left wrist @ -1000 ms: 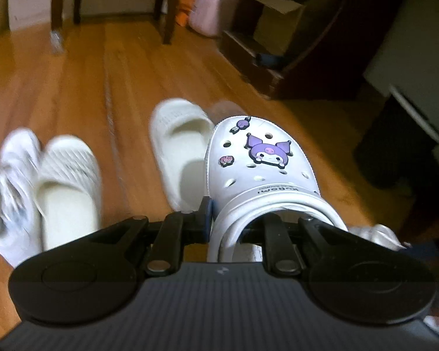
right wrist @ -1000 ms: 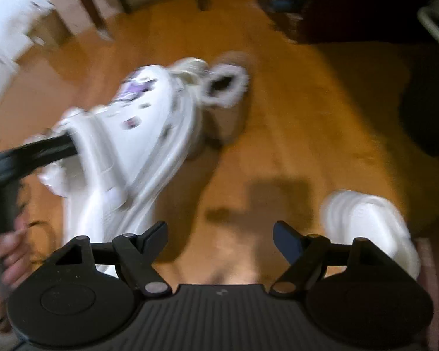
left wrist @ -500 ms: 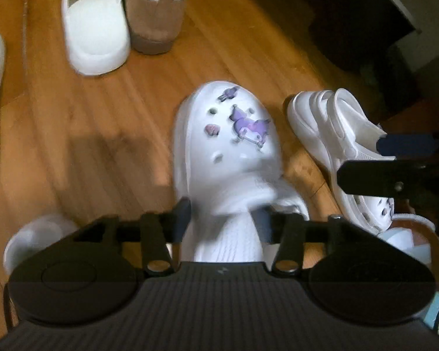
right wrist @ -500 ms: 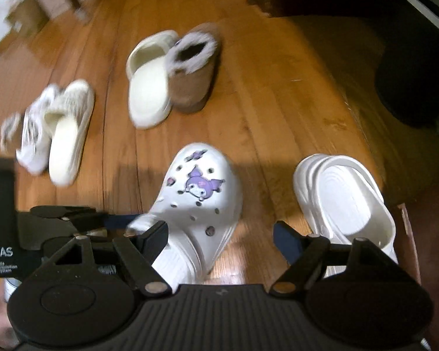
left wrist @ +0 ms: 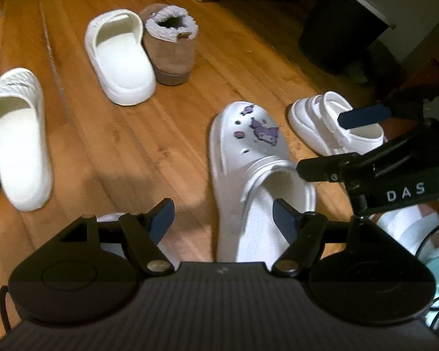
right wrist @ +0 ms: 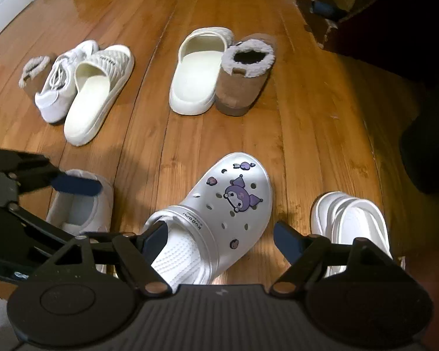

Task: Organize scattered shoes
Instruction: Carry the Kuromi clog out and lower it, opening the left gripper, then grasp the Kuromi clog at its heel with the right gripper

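Nearest both cameras, the charm clog (left wrist: 248, 158) sits on the floor (left wrist: 149, 146) between the wide-open left gripper (left wrist: 223, 213) and wide-open right gripper (right wrist: 216, 235), neither holding anything; beyond the clog, mismatched shoes (right wrist: 219, 73) stand paired, so grouping could go wrong.

Wooden floor (right wrist: 307, 134), apparently eight shoes (right wrist: 234, 204)

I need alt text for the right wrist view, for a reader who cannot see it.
A white clog with purple charms lies on a wood floor just ahead of the open right claw. A white sandal sits to its right, more shoes farther back, and the left claw enters from the left.
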Motion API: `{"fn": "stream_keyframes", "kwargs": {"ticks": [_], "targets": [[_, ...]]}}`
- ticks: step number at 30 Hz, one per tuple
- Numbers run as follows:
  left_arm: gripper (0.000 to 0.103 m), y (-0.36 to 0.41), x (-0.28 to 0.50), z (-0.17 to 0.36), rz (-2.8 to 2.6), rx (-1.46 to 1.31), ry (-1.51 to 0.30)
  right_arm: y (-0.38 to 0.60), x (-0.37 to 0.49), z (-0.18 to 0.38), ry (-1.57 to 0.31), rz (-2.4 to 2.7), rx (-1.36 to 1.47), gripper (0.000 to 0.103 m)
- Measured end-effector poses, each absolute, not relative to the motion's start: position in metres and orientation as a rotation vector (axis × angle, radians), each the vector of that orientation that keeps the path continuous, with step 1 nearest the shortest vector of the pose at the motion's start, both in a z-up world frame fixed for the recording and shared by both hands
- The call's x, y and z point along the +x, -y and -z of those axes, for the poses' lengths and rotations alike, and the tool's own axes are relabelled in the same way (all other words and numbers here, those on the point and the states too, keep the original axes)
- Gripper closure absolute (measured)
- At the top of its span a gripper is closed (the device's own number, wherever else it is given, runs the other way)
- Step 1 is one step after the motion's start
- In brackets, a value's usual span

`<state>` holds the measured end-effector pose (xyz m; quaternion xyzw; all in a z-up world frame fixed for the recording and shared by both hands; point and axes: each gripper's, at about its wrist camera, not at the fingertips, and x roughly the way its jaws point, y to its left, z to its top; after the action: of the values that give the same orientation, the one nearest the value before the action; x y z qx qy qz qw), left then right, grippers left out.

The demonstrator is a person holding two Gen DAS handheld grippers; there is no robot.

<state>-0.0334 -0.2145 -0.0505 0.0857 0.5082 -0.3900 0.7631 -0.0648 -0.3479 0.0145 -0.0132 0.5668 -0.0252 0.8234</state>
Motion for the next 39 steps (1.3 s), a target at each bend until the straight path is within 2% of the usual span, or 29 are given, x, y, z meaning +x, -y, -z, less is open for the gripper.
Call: {"fn": "stream_keyframes", "kwargs": {"ticks": [5, 10, 11, 13, 21, 27, 39], "targets": [[0.022, 0.208, -0.038, 0.042, 0.833, 0.228, -1.051, 0.347, -0.064, -0.009, -1.211, 0.040, -0.049, 0.022], [0.021, 0.203, -0.037, 0.044, 0.819, 0.247, -1.050, 0.345, -0.064, -0.003, -1.193, -0.019, -0.059, 0.023], [0.021, 0.203, -0.037, 0.046, 0.818, 0.249, -1.054, 0.343, -0.064, -0.002, -1.184, -0.041, -0.072, 0.025], [0.021, 0.201, -0.036, 0.049, 0.818, 0.252, -1.060, 0.339, -0.063, 0.001, -1.178, -0.080, -0.102, 0.035], [0.021, 0.196, -0.036, 0.058, 0.803, 0.275, -1.072, 0.324, -0.063, 0.023, -1.191, -0.192, -0.218, 0.042], [0.021, 0.193, -0.034, 0.065, 0.771, 0.293, -1.084, 0.314, -0.060, 0.055, -1.210, -0.163, -0.400, 0.042], [0.021, 0.190, -0.033, 0.083, 0.758, 0.331, -1.128, 0.311, -0.054, 0.080, -1.168, -0.125, -0.491, 0.040]]}}
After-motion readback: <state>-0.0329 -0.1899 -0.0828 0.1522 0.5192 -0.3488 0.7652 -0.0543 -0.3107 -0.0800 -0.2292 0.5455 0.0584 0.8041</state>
